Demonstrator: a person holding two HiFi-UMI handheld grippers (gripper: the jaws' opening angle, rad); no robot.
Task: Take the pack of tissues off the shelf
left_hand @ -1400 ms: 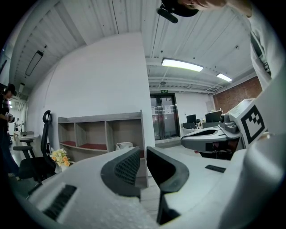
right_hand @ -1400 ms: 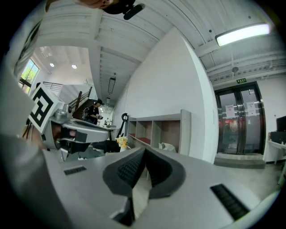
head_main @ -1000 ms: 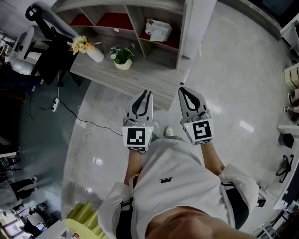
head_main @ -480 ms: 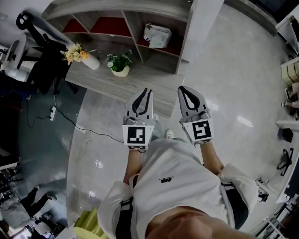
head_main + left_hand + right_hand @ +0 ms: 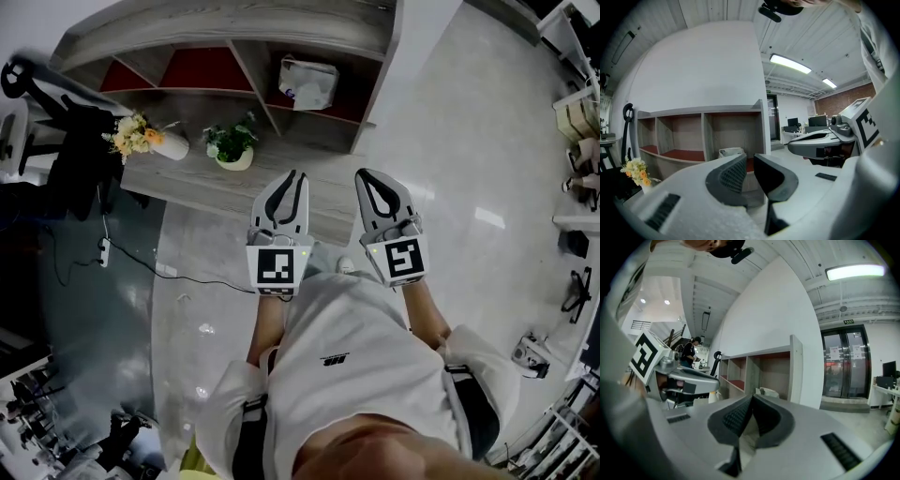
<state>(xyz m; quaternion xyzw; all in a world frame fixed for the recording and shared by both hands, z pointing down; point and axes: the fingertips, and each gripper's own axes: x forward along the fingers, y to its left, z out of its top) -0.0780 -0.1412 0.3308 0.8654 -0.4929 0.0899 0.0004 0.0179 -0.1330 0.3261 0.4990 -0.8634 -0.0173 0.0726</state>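
The pack of tissues (image 5: 307, 82), white in a crinkled wrapper, stands in the right compartment of the grey wooden shelf (image 5: 253, 66) with red floors. It also shows small in the left gripper view, pack (image 5: 731, 152), and in the right gripper view, pack (image 5: 767, 392). Both grippers are held side by side in front of the person's chest, pointing at the shelf and well short of it. My left gripper (image 5: 293, 175) has a narrow gap between its tips and holds nothing. My right gripper (image 5: 362, 174) has its tips touching, empty.
A low wooden ledge (image 5: 281, 192) runs in front of the shelf, carrying a vase of flowers (image 5: 141, 141) and a small potted plant (image 5: 231, 145). An office chair (image 5: 47, 94) stands at the left, a cable (image 5: 187, 277) crosses the glossy floor, and a white panel (image 5: 412, 56) ends the shelf.
The shelf and ledge have slid left and nearer in the head view as the person moves toward them. Both grippers keep the same pose.
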